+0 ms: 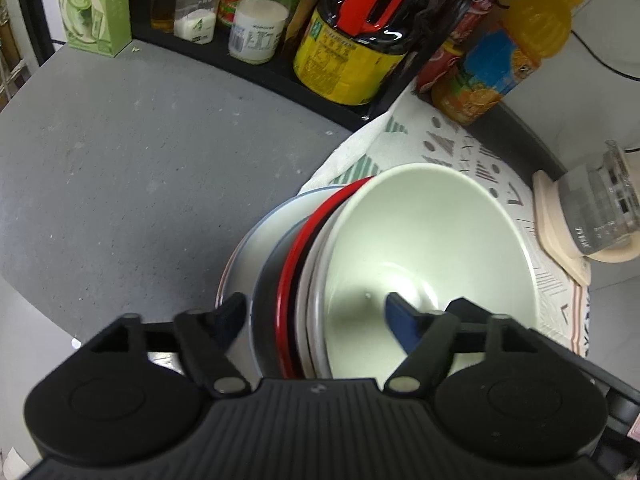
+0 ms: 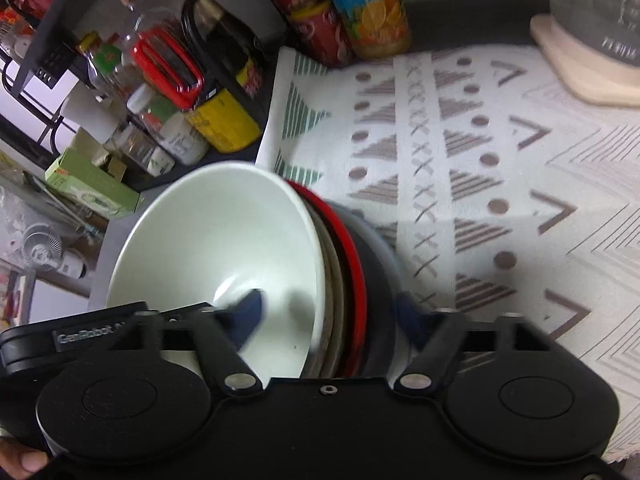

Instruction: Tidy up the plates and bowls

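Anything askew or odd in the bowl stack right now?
The stack sits unevenly: the white bowl on top is off-centre over the red-rimmed bowl and the grey bowl below. Both the left gripper and right gripper straddle its rims with jaws open. No spills or damage show.

A grey speckled countertop (image 1: pixel 120 152) meets a black rack (image 1: pixel 256 64) crowded with bottles and jars, among them a dark bottle with a yellow label (image 1: pixel 348 64). A white cloth (image 2: pixel 500 184) patterned with triangles and dots covers the right side (an orange juice bottle (image 1: pixel 512 52) stands behind it). White tiled wall (image 1: pixel 600 92) beyond.
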### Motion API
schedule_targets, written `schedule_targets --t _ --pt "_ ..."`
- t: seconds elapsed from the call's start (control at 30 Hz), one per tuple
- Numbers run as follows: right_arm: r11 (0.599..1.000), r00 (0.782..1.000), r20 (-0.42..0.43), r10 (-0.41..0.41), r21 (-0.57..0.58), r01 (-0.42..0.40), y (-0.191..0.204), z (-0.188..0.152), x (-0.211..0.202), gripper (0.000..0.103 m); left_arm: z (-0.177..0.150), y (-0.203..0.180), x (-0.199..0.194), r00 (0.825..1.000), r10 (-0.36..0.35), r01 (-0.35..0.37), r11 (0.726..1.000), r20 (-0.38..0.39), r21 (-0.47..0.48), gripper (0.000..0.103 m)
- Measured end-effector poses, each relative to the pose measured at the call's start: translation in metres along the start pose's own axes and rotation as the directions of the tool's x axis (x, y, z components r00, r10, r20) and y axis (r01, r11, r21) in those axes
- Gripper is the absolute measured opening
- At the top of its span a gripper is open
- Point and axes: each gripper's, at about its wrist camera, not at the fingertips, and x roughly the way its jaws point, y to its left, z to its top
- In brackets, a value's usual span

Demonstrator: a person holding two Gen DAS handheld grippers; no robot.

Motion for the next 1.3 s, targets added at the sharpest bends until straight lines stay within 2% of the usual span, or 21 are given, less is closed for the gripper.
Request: schedule_targets --t 0.07,0.13,0.37,0.63,0.7,1.07,1.3 --pt "1.000 1.000 0.017 0.011 0.019 -0.011 -0.003 0.001 -0.004 0.089 -0.001 0.001 -0.003 1.000 0.007 -0.007 1.000 0.011 -0.001 0.088" --pt "0.999 0.999 0.029 0.014 0.049 -0.016 -0.007 0.000 -0.007 0.095 -0.001 0.001 -0.003 1.000 0.001 -0.001 1.000 0.002 0.006 0.088" --pt "0.994 0.998 0.066 0.000 0.110 -0.008 -0.013 -0.009 -0.017 0.103 -0.002 0.003 -0.012 1.000 -0.002 0.002 1.000 0.025 0.022 0.089" --pt "0.990 0.992 0.121 -0.026 0.140 0.009 -0.019 -0.020 -0.033 0.103 0.000 0.004 -0.021 0.997 0.007 -0.012 0.997 0.071 0.078 0.096" --pt "0.990 0.990 0.138 -0.036 0.142 0.016 -0.019 -0.022 -0.039 0.103 0.001 0.002 -0.025 0.996 0.008 -0.017 0.995 0.084 0.100 0.103" --pt "0.976 0.975 0.198 -0.099 0.208 0.056 -0.045 -0.030 -0.065 0.103 0.004 -0.012 -0.035 0.993 -0.020 -0.001 0.985 0.119 0.172 0.103" --pt "0.966 0.958 0.245 -0.147 0.244 0.085 -0.063 -0.038 -0.086 0.103 0.000 -0.020 -0.041 0.988 -0.013 -0.018 0.979 0.153 0.204 0.103"
